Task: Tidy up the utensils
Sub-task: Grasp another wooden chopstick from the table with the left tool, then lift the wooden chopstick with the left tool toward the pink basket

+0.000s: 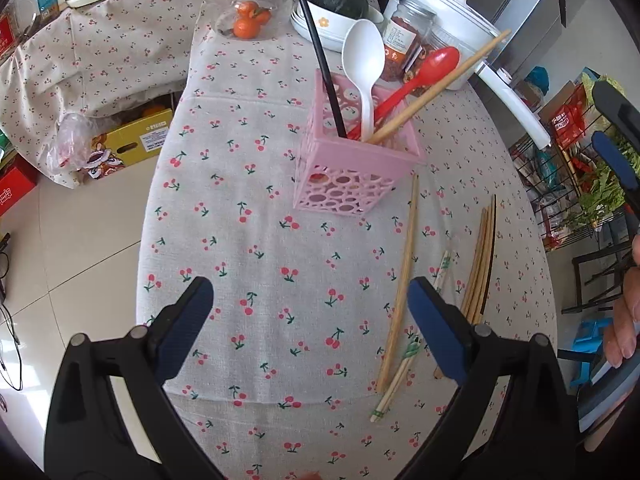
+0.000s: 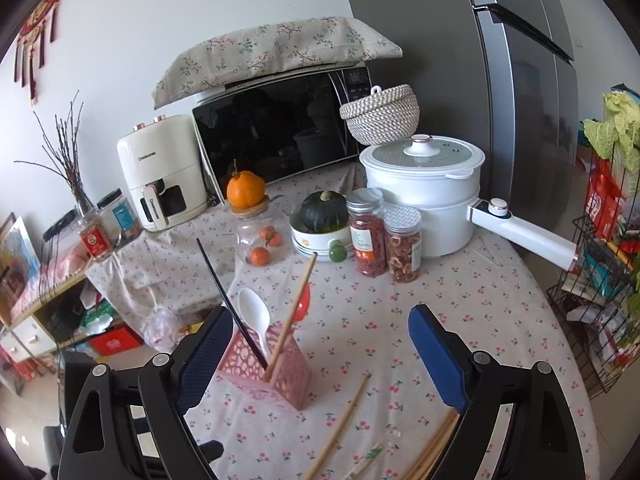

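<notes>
A lived-in home kitchen or dining corner. Round table (image 2: 460, 292) under a cherry-print cloth, crowded with cooking gear: white electric pot (image 2: 424, 184) with a long handle, microwave (image 2: 280, 124) draped in a floral cover, cream air fryer (image 2: 160, 172), tall grey refrigerator (image 2: 528, 92) behind. Food everywhere: dark green squash (image 2: 323, 208) in a bowl, large orange (image 2: 245, 189), small tangerines (image 2: 264, 246) in a glass jar, jars of dried goods (image 2: 366, 236). Wire rack (image 2: 600, 280) of leafy greens and packets at the side, red hanging ornament (image 2: 38, 36) on the wall, tiled floor (image 1: 80, 240) with cardboard boxes.
</notes>
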Action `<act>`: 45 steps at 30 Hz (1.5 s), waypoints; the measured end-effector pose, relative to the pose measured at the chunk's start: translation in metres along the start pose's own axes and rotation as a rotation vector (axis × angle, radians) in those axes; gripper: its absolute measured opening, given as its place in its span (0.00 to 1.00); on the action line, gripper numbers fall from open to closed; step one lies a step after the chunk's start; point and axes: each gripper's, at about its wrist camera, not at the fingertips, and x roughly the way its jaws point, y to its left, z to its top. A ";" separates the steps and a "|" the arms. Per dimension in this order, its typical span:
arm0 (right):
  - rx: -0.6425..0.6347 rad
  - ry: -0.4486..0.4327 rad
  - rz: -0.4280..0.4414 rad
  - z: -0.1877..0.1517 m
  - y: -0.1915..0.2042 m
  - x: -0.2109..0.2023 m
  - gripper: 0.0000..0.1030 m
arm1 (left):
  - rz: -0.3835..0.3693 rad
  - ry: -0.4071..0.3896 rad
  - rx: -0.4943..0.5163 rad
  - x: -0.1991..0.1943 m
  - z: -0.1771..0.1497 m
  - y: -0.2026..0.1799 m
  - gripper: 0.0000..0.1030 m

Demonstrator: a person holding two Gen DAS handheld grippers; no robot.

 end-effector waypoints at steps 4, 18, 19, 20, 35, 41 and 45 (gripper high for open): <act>-0.019 0.071 -0.057 -0.021 -0.025 -0.001 0.93 | 0.022 0.024 0.041 0.011 -0.005 -0.015 0.94; 0.068 0.427 -0.166 -0.074 -0.098 0.029 0.94 | -0.001 0.056 0.140 0.054 -0.003 -0.055 0.94; 0.072 0.447 -0.175 -0.077 -0.103 0.031 0.94 | -0.017 0.046 0.149 0.057 -0.002 -0.059 0.91; 0.077 0.462 -0.184 -0.078 -0.108 0.033 0.94 | -0.027 0.036 0.161 0.059 0.000 -0.064 0.85; 0.129 0.509 -0.235 -0.083 -0.152 0.036 0.94 | 0.003 0.002 0.316 0.094 0.009 -0.100 0.07; 0.174 0.533 -0.232 -0.085 -0.160 0.039 0.94 | 0.021 0.133 0.269 0.083 -0.006 -0.088 0.07; 0.207 0.546 -0.214 -0.085 -0.159 0.042 0.94 | -0.015 0.224 0.283 0.074 -0.020 -0.083 0.07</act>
